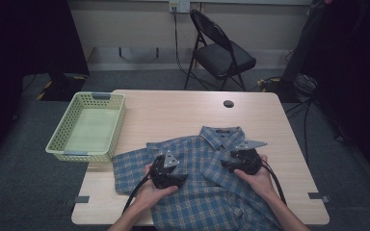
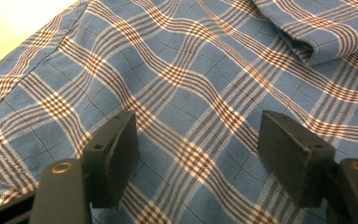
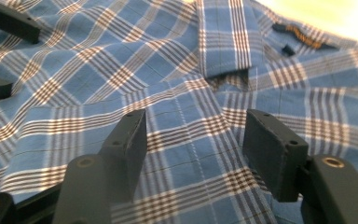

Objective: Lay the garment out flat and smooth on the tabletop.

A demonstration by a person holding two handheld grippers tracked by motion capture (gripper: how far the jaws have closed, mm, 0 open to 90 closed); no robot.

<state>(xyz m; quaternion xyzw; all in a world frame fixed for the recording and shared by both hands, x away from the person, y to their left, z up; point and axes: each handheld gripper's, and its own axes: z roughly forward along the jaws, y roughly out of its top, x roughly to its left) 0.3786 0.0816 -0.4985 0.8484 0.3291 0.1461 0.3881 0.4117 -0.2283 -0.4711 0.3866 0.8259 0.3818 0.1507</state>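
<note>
A blue plaid shirt (image 1: 207, 183) lies spread on the wooden table (image 1: 173, 110), collar (image 1: 221, 134) toward the far side. My left gripper (image 1: 166, 169) rests over the shirt's left chest, held in a hand. In the left gripper view it (image 2: 198, 133) stands open, its jaws wide apart just above flat fabric (image 2: 182, 79). My right gripper (image 1: 242, 159) sits over the shirt's right shoulder, near the collar. It (image 3: 196, 128) is open too, above the button placket (image 3: 223, 42). The left gripper's fingers (image 3: 9, 21) show at the top left of the right gripper view.
An empty pale green basket (image 1: 60, 130) stands at the table's left edge, beside the shirt's sleeve (image 1: 125, 166). A black cable hole (image 1: 228, 103) sits in the far tabletop. A black folding chair (image 1: 219, 53) stands behind the table.
</note>
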